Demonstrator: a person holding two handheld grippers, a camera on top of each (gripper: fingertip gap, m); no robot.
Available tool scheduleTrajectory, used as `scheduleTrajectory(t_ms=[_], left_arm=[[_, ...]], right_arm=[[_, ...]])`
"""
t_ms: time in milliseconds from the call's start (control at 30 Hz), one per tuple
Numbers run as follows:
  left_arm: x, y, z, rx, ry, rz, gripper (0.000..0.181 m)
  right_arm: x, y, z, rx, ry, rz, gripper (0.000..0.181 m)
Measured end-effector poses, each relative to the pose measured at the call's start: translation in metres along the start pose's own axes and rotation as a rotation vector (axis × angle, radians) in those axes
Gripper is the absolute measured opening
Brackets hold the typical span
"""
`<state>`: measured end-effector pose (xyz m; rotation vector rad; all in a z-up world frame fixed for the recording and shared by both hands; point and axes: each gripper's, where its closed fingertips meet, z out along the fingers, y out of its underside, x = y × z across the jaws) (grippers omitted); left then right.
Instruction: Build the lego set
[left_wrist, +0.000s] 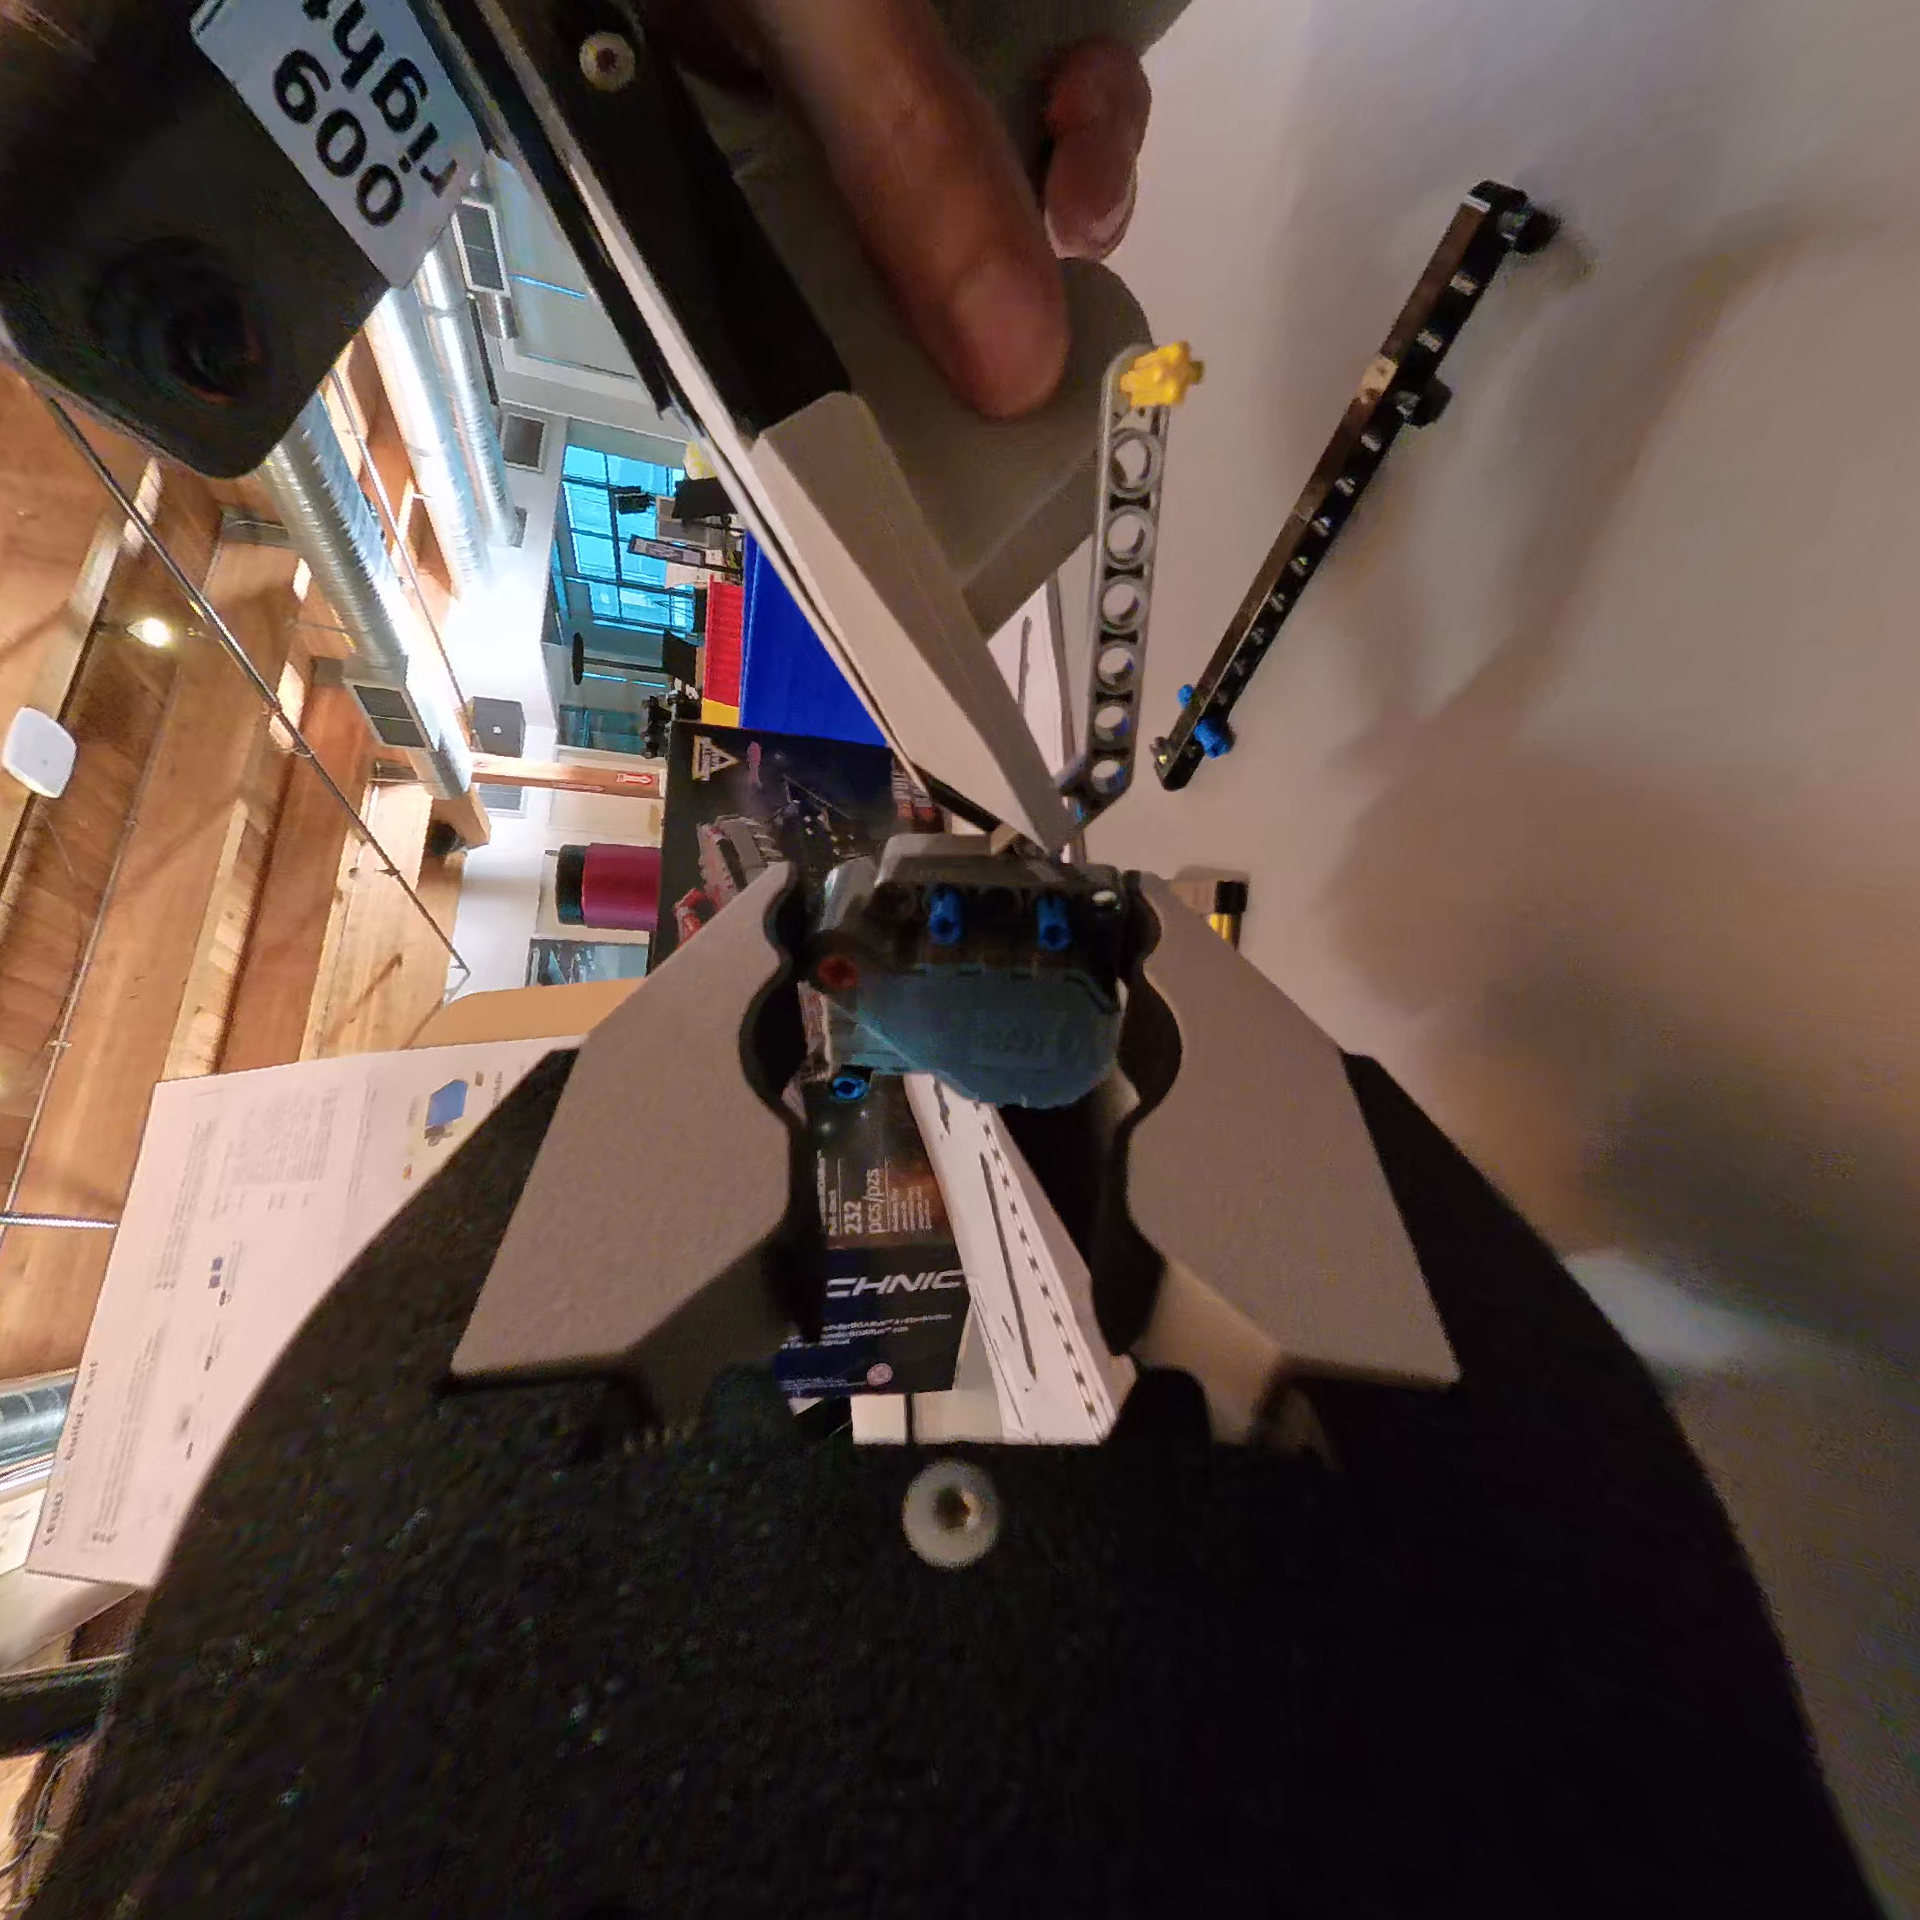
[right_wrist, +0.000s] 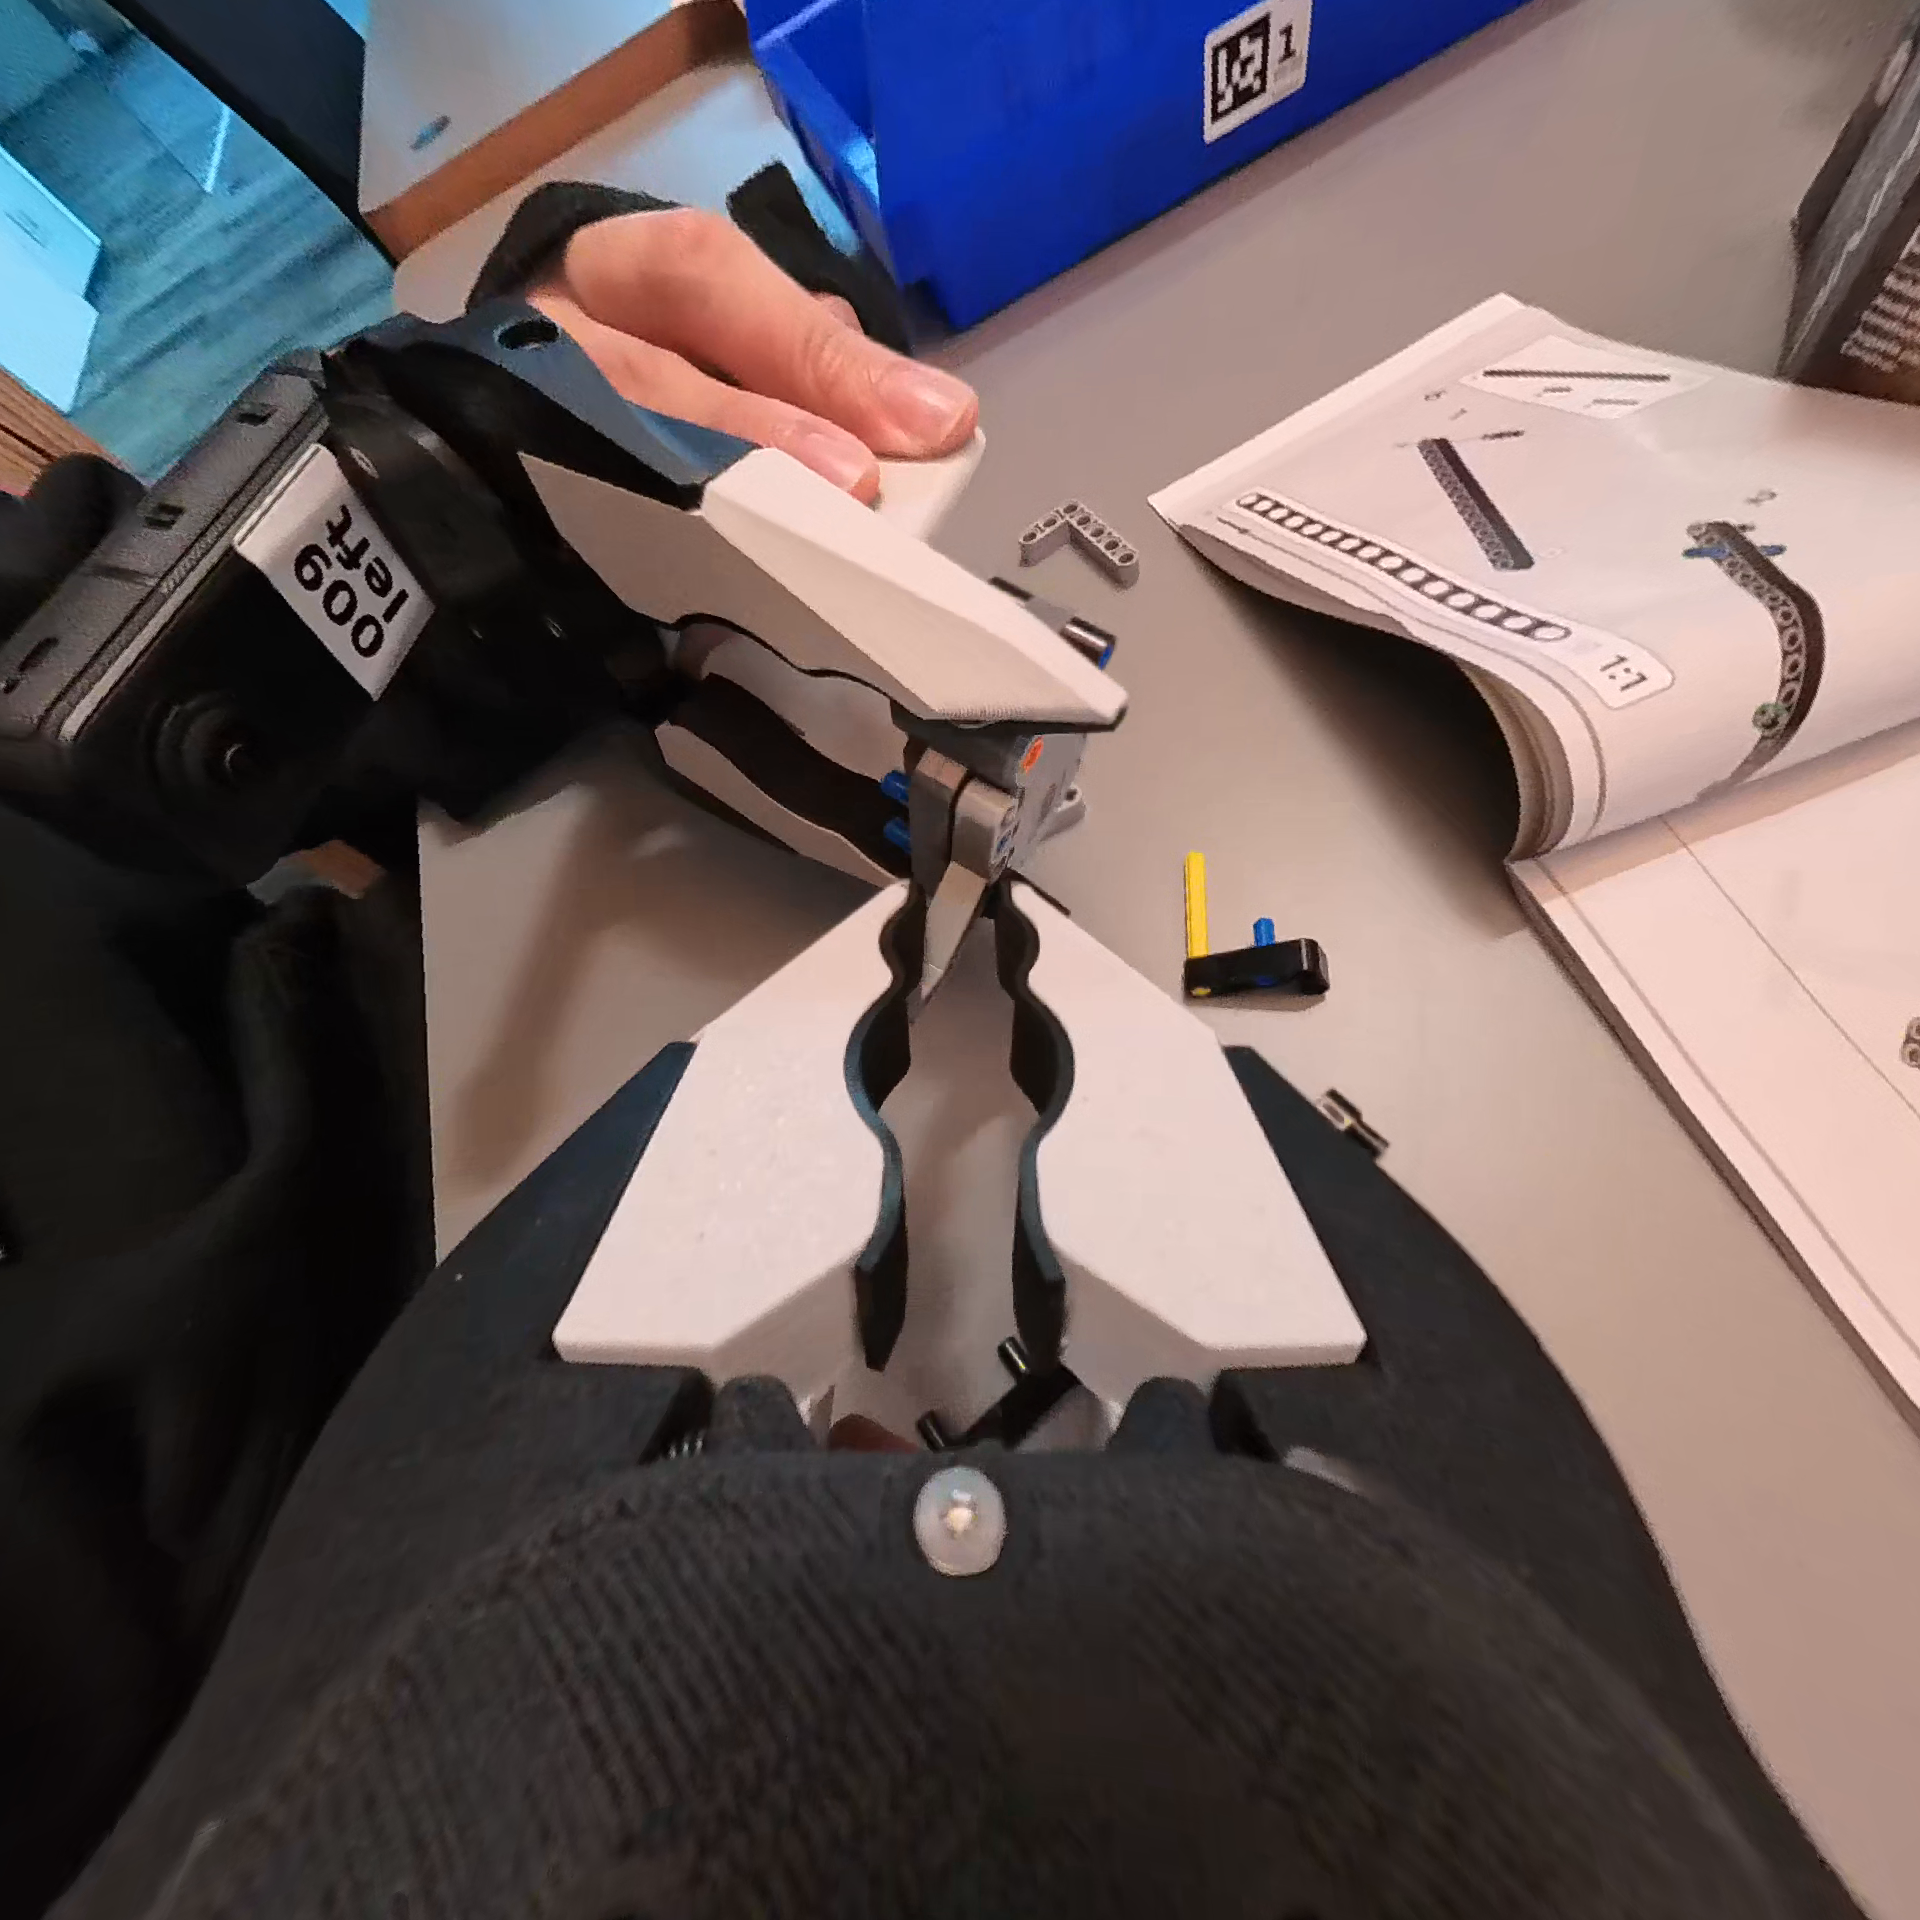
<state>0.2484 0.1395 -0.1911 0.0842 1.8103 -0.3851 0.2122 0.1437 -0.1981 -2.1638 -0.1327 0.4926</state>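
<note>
My left gripper (left_wrist: 961, 906) is shut on a grey motor block (left_wrist: 977, 997) with blue pins and holds it above the table. It also shows in the right wrist view (right_wrist: 997, 790), coming in from the left with the block (right_wrist: 1039, 790). My right gripper (right_wrist: 956, 904) is shut on a thin light grey beam (right_wrist: 951, 935), tips right against the block. In the left wrist view the right gripper (left_wrist: 1049, 842) comes down from the upper left. There the holed grey beam (left_wrist: 1122, 582) carries a yellow piece (left_wrist: 1162, 374) at its far end.
On the grey table (right_wrist: 1351, 790) lie an open instruction booklet (right_wrist: 1558, 582), a small black piece with a yellow axle (right_wrist: 1247, 961), a grey L-shaped beam (right_wrist: 1081, 530) and a long black beam (left_wrist: 1340, 520). A blue bin (right_wrist: 1039, 156) and a dark box (right_wrist: 1860, 208) stand behind.
</note>
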Motion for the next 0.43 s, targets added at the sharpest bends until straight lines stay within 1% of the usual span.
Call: scheduleTrajectory(t_ms=[133,233,300,333,433], left_arm=[[0.005,0.001,0.001,-0.020,0.010,0.019,0.056],[0.008,0.005,0.002,-0.042,0.016,0.038,0.056],[0.010,0.005,0.003,-0.037,0.021,0.028,0.056],[0.008,0.005,0.004,-0.037,0.013,0.030,0.056],[0.002,0.006,0.006,-0.044,-0.014,0.052,0.057]], right_arm=[[0.003,0.004,0.001,-0.024,0.022,0.010,0.010],[0.010,0.006,0.004,-0.034,0.063,-0.027,0.008],[0.012,0.007,0.005,-0.042,0.063,-0.032,0.008],[0.016,0.005,0.004,-0.035,0.086,-0.033,0.007],[0.016,0.003,0.002,-0.021,0.086,-0.024,0.006]])
